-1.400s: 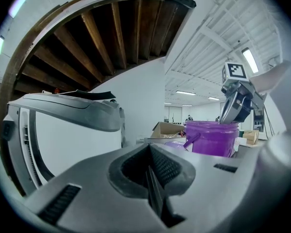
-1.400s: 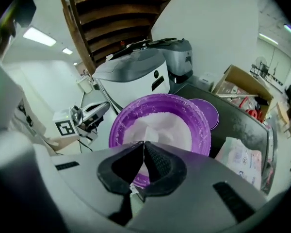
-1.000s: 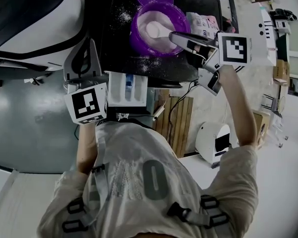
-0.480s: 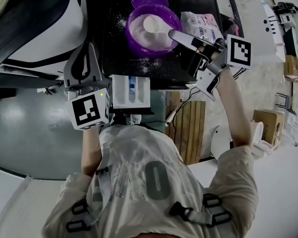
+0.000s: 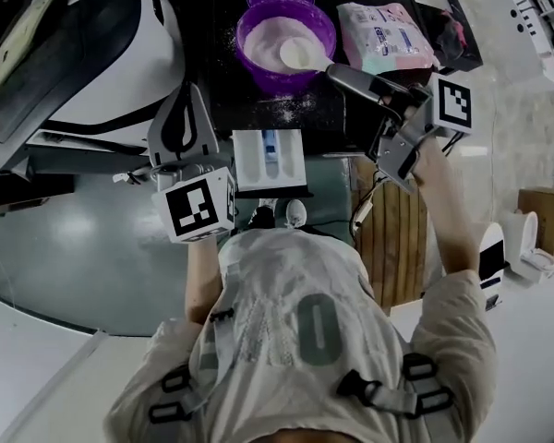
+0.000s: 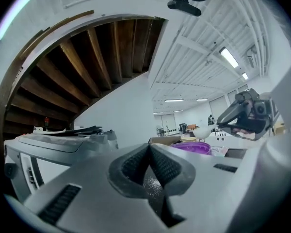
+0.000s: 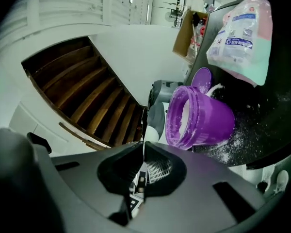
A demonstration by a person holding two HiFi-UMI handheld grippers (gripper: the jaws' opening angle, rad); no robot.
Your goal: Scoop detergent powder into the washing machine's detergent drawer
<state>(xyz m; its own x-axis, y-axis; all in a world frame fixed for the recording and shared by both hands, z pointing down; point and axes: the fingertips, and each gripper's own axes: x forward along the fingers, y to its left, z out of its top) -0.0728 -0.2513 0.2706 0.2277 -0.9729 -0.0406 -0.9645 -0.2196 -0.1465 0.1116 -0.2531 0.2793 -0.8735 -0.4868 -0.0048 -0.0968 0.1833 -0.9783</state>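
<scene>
Rounded white scoop [image 5: 303, 54] shifted to purple plastic tub [image 5: 245, 37] rim, right claw [image 5: 336, 69] clamped

Floor [image 5: 65, 247]: grey-green, glossy, left; pale on the right.
Desk [image 5: 223, 63]: black top, far.
Slatted wooden panel [image 5: 388, 247]: right of centre, below desk.
Cardboard box [image 5: 543, 212]: far right.
Stair underside [image 6: 72, 67]: dark wooden beams.
Wall [image 6: 121, 110]: white.
Ceiling [image 6: 203, 42]: white, ribbed; strip lights [image 6: 228, 57] lit.

Bright ceiling strip lights, fisheye distortion, dark vignetted edges
</scene>
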